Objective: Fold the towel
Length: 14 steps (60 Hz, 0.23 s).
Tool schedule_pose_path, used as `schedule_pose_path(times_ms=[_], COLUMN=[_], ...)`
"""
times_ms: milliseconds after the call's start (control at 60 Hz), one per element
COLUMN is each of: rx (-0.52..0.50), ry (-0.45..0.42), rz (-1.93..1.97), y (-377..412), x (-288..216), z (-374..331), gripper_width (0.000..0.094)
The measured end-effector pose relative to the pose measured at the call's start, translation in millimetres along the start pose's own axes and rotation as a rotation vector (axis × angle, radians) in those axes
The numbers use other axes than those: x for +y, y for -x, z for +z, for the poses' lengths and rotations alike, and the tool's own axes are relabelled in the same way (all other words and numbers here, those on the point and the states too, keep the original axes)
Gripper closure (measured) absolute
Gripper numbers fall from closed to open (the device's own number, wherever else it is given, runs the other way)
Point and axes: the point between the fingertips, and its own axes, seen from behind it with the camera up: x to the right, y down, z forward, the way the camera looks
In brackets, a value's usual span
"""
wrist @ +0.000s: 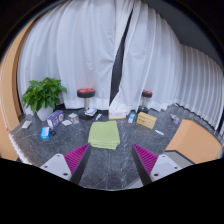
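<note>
Two fingers (110, 160) of your gripper show at the near edge of the view, spread wide apart with nothing between them; the magenta pad of the left finger (76, 156) and that of the right finger (146, 157) face each other across bare bench. At far left on the dark marbled bench (110, 170) you see a potted plant (43, 95) with broad green leaves in a pale pot. Just right of and nearer than the plant lies a cluster of small items: a blue object (45, 132), a purple-and-white packet (55, 118), and a few pale pieces beside it, too small to tell apart. Further right, near the curtain, stands a dark container with a red rim (87, 100). The towel (104, 135), light green and lying flat as a squarish, already doubled shape, rests on the bench just ahead of your fingers, roughly midway between them and touching neither. Right of the towel you find a small blue bottle (131, 117), then a yellow box (147, 120), and behind them a second dark container (147, 99). White curtains (70, 50) with a dark gap hang behind the whole bench.
</note>
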Motion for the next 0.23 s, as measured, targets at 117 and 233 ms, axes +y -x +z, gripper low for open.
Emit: schedule_pose_path(times_ms=[117, 233], rx=[-0.028, -0.007], ry=[0.011, 0.017], rz=[0.012, 0.021], y=[12, 9], x=[18, 25], z=[-43, -63], gripper_width=[0.0086, 0.0085])
